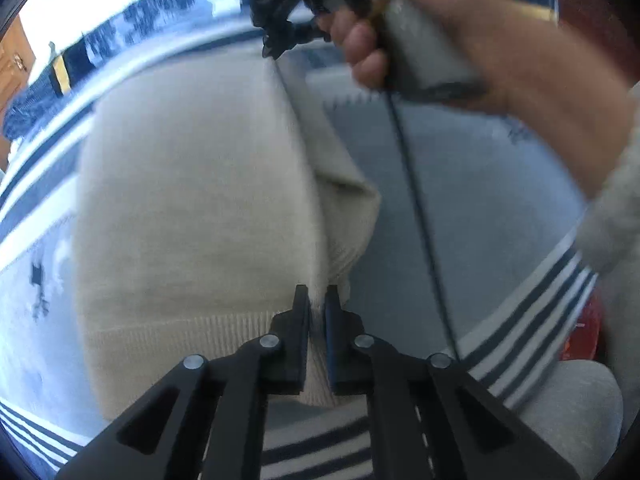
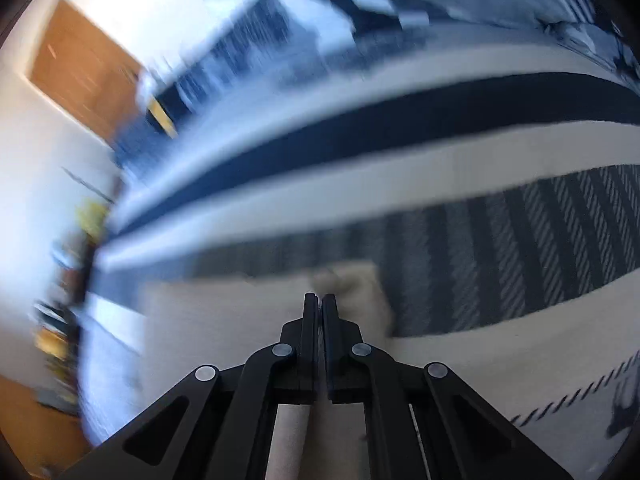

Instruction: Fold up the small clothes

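1. pinching a thin ridge of cream knit between its two black fingers, the left gripper [image 1: 316,300] is nearly closed, with only the fabric's thickness between the pads.
2. the cream sweater [image 1: 192,208] spreads out from that grip to the left and far side, its ribbed hem just beside the left finger and a folded layer of it bulging out to the right of the pinch.
3. at the far end of the same fold line, the right gripper [image 1: 276,46] appears in the left wrist view as a dark, blurred shape touching the cloth; whether it holds the cloth there is too blurred to tell from this view.
4. the person's right hand [image 1: 400,28] wraps the pale handle of that tool at the far right, and a thin dark cord [image 1: 416,208] hangs from it toward the near side.
5. in the right wrist view the right gripper's fingers [image 2: 310,320] stand almost together, with at most a sliver between them; the sweater lies directly beneath and just ahead of the tips, but i cannot tell if cloth is caught between them.
6. under the sweater lies a grey and white blanket with navy stripes [image 1: 460,184], covering the surface on all sides.
7. far left in the right wrist view, a brown door [image 2: 84,68] shows against a pale wall, heavily blurred.
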